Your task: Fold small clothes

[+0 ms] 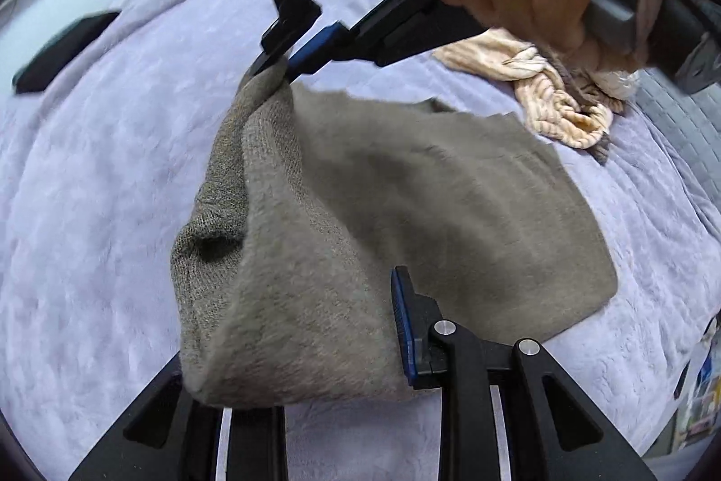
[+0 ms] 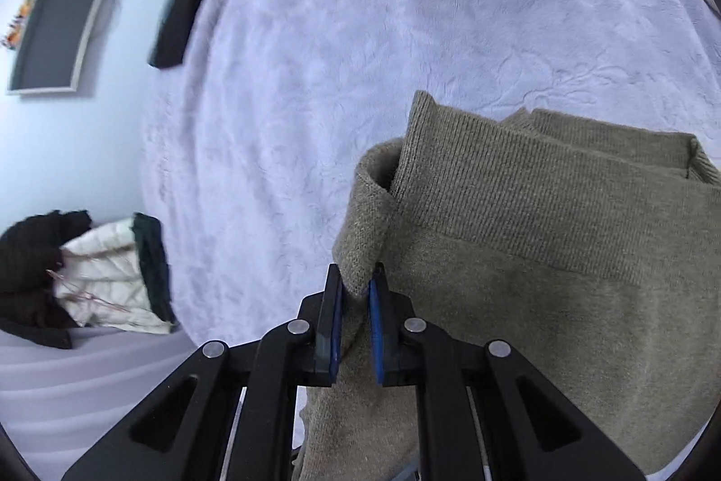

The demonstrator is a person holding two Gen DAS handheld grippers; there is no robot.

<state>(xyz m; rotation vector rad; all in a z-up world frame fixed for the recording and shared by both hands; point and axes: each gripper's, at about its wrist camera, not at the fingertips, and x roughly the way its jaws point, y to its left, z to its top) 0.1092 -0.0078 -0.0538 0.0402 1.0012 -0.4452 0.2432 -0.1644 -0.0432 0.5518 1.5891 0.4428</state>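
A taupe knit garment [image 1: 405, 201] is held up over a lavender bed cover [image 1: 99, 174]. In the left wrist view my right gripper [image 1: 275, 68] pinches its far upper corner, with a hand on the handle. My left gripper [image 1: 293, 345] has the near edge draped over it; only the right finger [image 1: 405, 327] shows, the left one is under cloth. In the right wrist view my right gripper [image 2: 356, 300] is shut on a fold of the garment [image 2: 540, 278] near its ribbed band [image 2: 518, 183].
A crumpled peach and cream pile of clothes [image 1: 554, 89] lies at the far right of the bed. A black folded item [image 1: 58, 52] sits at the bed's far left edge. Dark and white clothes [image 2: 85, 273] are heaped beside the bed. A framed panel [image 2: 58, 21] hangs on the wall.
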